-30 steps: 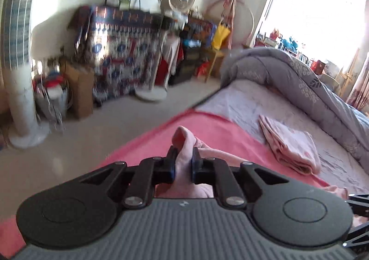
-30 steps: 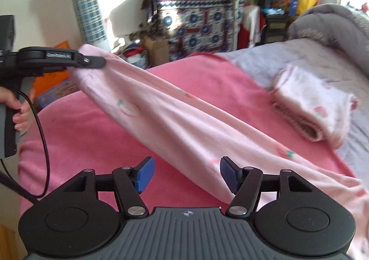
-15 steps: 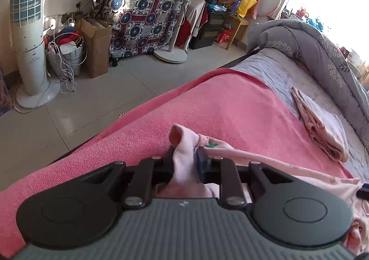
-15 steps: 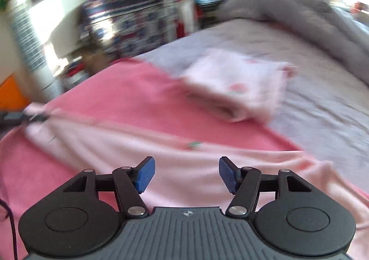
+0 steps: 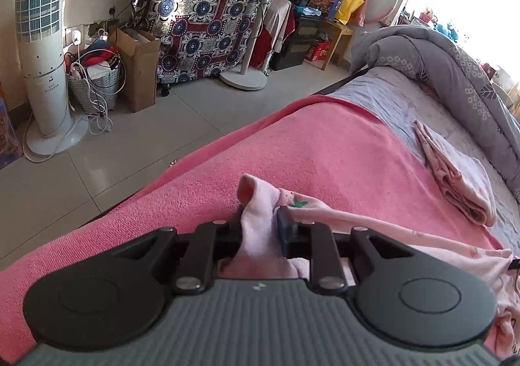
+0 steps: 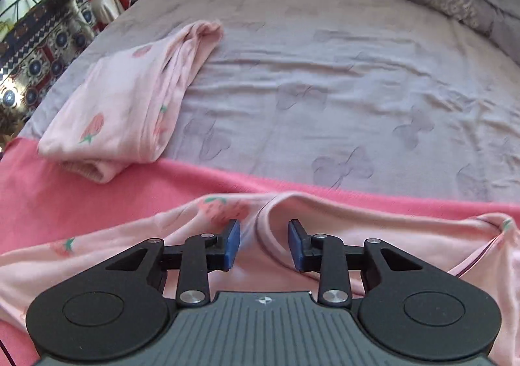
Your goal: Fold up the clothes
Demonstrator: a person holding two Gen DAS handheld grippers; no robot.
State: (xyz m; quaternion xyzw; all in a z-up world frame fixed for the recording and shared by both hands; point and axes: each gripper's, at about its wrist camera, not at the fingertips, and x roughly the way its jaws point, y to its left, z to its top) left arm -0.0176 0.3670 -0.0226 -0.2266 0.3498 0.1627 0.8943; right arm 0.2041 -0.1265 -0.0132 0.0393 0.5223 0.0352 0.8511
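A pale pink garment with strawberry print point(image 5: 373, 223) lies stretched across the pink blanket point(image 5: 325, 151). My left gripper point(image 5: 260, 229) is shut on one end of it, a bunched fold sticking up between the fingers. In the right wrist view the same pink garment point(image 6: 406, 229) spreads under my right gripper point(image 6: 264, 244), which is open with a raised fold of the cloth between its blue pads point(image 6: 232, 244). A second pink strawberry garment, folded point(image 6: 123, 106), rests on the grey sheet; this folded garment point(image 5: 461, 181) also shows at the right of the left wrist view.
The grey bed sheet point(image 6: 357, 73) runs to a rolled grey duvet point(image 5: 455, 67) at the far side. Beyond the bed edge is tiled floor point(image 5: 130, 145) with a tower fan point(image 5: 42, 51), a basket, a cardboard box and a patterned-cloth cabinet point(image 5: 201, 18).
The left gripper lowered the held end down onto the pink blanket. The right gripper swung right and down to the garment's other part, its open jaws closing in around a fold.
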